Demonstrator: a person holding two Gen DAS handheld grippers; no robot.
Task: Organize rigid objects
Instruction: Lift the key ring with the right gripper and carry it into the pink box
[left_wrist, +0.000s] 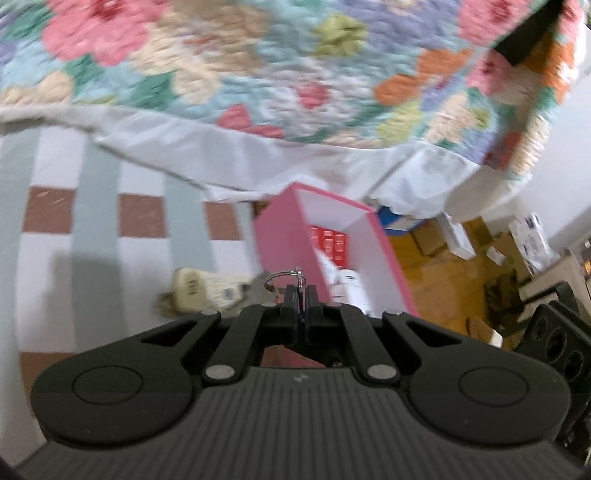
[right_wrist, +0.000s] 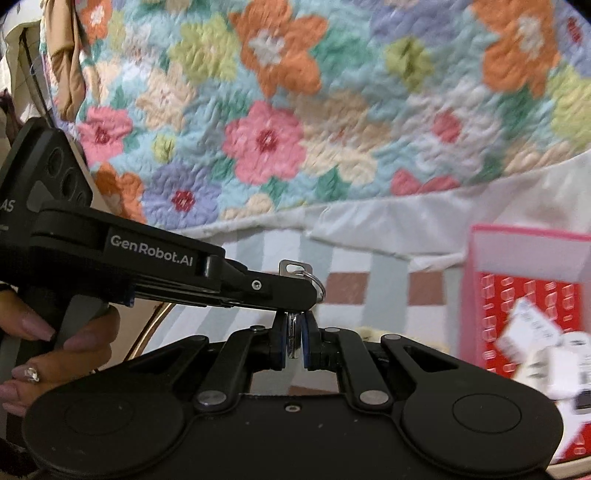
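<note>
A bunch of keys on a metal ring (left_wrist: 282, 276) hangs above the checked sheet, gripped from two sides. My left gripper (left_wrist: 301, 295) is shut on the ring. In the right wrist view it reaches in from the left, its tips (right_wrist: 308, 291) over the ring (right_wrist: 318, 283) and a silver key head (right_wrist: 291, 266). Just below, my right gripper (right_wrist: 294, 325) is shut on a flat metal key (right_wrist: 293, 338) between its blue pads. An open pink box (left_wrist: 275, 236) (right_wrist: 476, 295) sits beyond, holding a red pack (left_wrist: 330, 240) (right_wrist: 517, 306) and white tagged items (right_wrist: 535, 332).
A floral quilt (left_wrist: 258, 55) and a white sheet hem (left_wrist: 240, 155) lie behind the box. A beige object (left_wrist: 190, 290) rests on the checked sheet (left_wrist: 92, 240). Cardboard boxes crowd the floor (left_wrist: 443, 266) at right. A hand (right_wrist: 55, 347) holds the left gripper's handle.
</note>
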